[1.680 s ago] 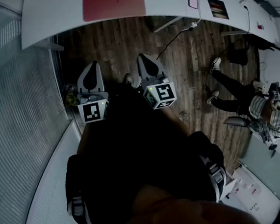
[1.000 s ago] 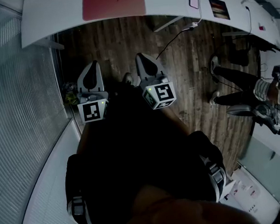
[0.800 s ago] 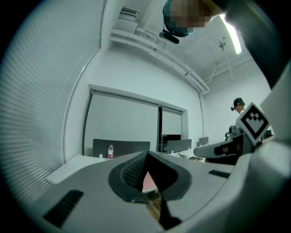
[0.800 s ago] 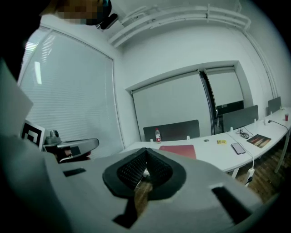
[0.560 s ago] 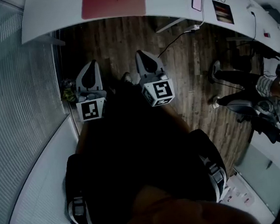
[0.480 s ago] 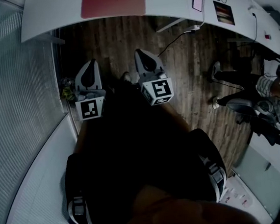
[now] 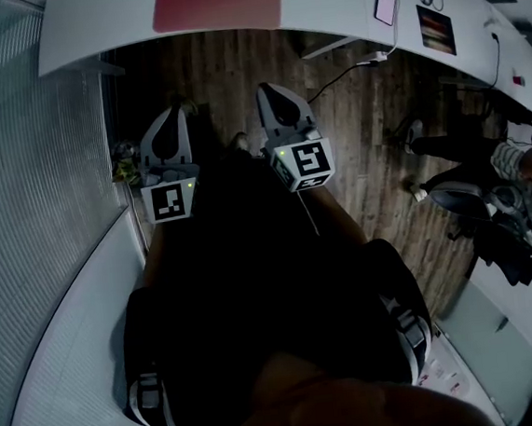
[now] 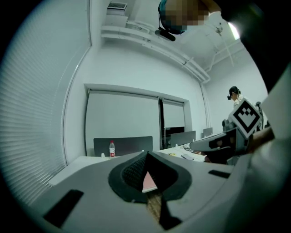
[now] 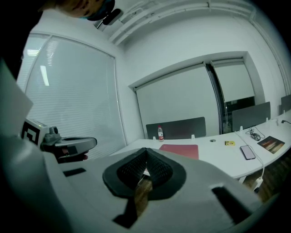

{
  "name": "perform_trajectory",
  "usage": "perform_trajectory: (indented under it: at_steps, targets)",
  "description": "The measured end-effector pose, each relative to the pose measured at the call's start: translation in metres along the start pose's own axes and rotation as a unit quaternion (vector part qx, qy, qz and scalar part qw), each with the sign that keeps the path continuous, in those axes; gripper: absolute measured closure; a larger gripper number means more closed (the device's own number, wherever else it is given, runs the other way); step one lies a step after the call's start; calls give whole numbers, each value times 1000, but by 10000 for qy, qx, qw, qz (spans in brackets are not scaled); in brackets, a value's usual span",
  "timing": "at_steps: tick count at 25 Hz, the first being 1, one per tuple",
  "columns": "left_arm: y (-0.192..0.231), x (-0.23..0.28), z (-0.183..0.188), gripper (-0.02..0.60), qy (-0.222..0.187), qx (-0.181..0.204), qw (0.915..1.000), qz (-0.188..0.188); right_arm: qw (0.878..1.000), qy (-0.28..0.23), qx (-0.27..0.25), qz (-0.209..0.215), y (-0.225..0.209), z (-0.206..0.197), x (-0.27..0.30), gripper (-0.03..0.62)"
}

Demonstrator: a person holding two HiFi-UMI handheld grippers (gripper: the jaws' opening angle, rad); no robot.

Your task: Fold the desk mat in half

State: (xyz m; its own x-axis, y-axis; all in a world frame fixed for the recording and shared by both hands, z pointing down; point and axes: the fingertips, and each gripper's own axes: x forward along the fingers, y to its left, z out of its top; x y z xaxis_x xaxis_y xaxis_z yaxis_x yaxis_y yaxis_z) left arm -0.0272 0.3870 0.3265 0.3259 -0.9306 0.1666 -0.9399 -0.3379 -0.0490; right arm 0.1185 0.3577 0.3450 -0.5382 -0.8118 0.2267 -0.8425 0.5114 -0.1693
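At the desk's (image 7: pixel 98 27) near edge, toward its left end, the red desk mat (image 7: pixel 218 1) lies flat and unfolded. Left gripper (image 7: pixel 175 122) and right gripper (image 7: pixel 276 103) hang over the wood floor (image 7: pixel 234 70), short of the desk, both fully closed with nothing in them.

Risks as I see it:
- The mat sits flush, so the jaws may scrape the desktop instead of catching its edge.
- The desk looks smooth, so the mat could slide away.
- Uneven corner lifts would skew the fold.

Phone (image 7: pixel 384 4) lies well clear.
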Motion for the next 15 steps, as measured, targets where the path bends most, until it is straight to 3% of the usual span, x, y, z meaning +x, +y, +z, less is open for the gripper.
perform_trajectory:
  at_steps: [8, 15]
  targets:
    - [29, 41, -10, 577, -21, -144, 9995, -287, 9999, 2, -3, -130, -6, -2, 45, 594]
    - [88, 99, -21, 577, 28, -245, 9986, -465, 9995, 172, 2, -255, -8, -3, 120, 594]
